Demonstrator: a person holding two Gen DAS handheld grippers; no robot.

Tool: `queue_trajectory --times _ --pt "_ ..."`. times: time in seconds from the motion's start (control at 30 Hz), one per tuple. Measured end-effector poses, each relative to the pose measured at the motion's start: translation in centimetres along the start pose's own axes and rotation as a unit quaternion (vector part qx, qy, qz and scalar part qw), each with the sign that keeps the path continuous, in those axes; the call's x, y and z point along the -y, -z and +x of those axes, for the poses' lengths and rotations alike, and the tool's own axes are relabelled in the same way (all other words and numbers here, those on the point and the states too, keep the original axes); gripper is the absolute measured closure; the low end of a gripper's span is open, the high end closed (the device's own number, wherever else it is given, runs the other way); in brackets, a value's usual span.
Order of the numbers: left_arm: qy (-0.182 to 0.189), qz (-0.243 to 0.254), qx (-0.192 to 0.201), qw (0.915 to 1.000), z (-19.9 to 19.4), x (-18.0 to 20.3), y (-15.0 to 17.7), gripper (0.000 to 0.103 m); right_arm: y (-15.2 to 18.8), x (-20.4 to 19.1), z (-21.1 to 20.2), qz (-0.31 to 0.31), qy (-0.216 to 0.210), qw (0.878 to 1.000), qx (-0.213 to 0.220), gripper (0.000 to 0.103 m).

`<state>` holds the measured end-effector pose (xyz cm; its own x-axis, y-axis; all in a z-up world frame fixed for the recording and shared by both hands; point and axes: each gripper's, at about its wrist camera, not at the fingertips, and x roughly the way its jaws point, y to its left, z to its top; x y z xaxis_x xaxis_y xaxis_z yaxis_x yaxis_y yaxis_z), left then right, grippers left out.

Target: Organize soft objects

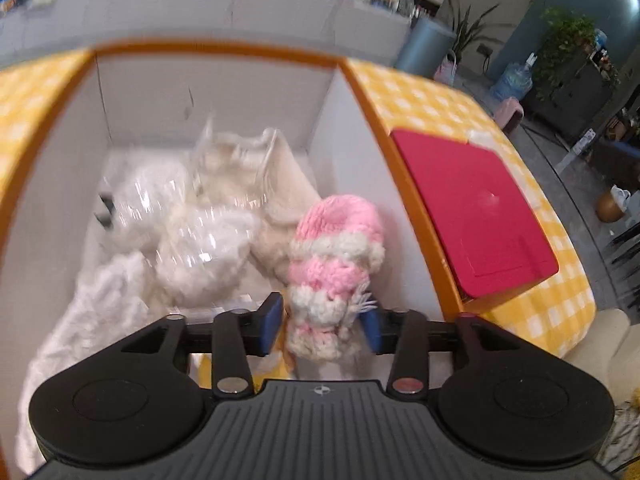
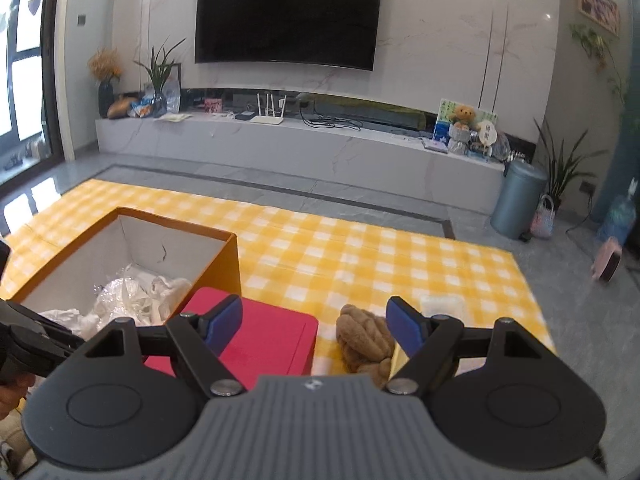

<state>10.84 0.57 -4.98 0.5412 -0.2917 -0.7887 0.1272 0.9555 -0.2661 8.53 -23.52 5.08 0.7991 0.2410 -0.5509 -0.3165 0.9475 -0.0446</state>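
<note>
Releasing the pink knit hat (image 1: 334,264) into the box (image 1: 224,50), against its right wall; left claw (image 1: 324,326) spread apart, lifting straight clear. Right claw (image 2: 314,326) gaping, empty, nearing the brown plush (image 2: 366,338) right of the box.

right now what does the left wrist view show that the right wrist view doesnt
Only the left wrist view shows the pink and white knitted hat in the box, between the open pads of the left gripper, which do not press on it. Only the right wrist view shows the brown knotted plush on the checked cloth, the television, and the open, empty right gripper. Both show the orange box with white soft items in clear wrap, the red lid beside it, and the yellow checked cloth.
</note>
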Motion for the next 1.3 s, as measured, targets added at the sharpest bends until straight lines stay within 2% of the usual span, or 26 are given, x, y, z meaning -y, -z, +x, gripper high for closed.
queue_trajectory --times 0.03,0.13,0.23,0.37,0.43,0.57,0.67,0.87,1.1,1.2,1.3 --pt "-0.011 0.01 0.014 0.9998 -0.5 0.2 0.2 0.027 0.3 0.2 0.1 0.006 -0.001 1.0 0.001 0.025" --pt "-0.04 0.038 0.025 0.9982 -1.7 1.0 0.5 0.023 1.4 1.2 0.4 0.036 0.001 0.999 -0.003 0.026" --pt "-0.056 0.03 0.049 0.9968 -3.3 1.3 0.8 0.016 2.4 2.5 0.2 0.058 -0.002 0.998 -0.008 0.026" --pt "-0.113 0.015 0.084 0.9899 -5.5 1.8 0.5 0.015 3.4 4.2 -0.8 0.082 0.009 0.997 -0.007 0.026" --pt "-0.123 0.025 0.106 0.9865 -6.7 2.2 0.4 0.015 3.5 4.9 -1.2 0.096 0.012 0.995 -0.003 0.025" --pt "-0.113 0.018 0.134 0.9844 -8.8 2.7 0.4 0.015 3.4 5.7 -2.1 0.107 0.021 0.994 0.009 0.023" --pt "-0.099 0.013 0.15 0.9837 -10.1 3.1 0.4 0.015 3.3 5.8 -3.2 0.091 0.039 0.995 0.021 0.021" --pt "-0.074 0.042 0.18 0.9799 -11.3 6.4 0.1 0.016 3.2 7.6 -5.1 0.093 0.078 0.992 0.038 0.014" --pt "-0.065 0.096 0.173 0.978 -9.9 12.8 -0.2 0.016 4.6 10.8 -6.4 0.117 0.104 0.987 0.035 0.01" --pt "-0.058 0.122 0.168 0.9764 -8.2 15.6 -0.6 0.015 5.6 12.7 -5.3 0.142 0.126 0.982 0.011 0.01" --pt "-0.052 0.157 0.155 0.974 -6.0 18.3 -1.1 0.015 7.1 14.8 -3.7 0.176 0.124 0.977 -0.004 0.01"
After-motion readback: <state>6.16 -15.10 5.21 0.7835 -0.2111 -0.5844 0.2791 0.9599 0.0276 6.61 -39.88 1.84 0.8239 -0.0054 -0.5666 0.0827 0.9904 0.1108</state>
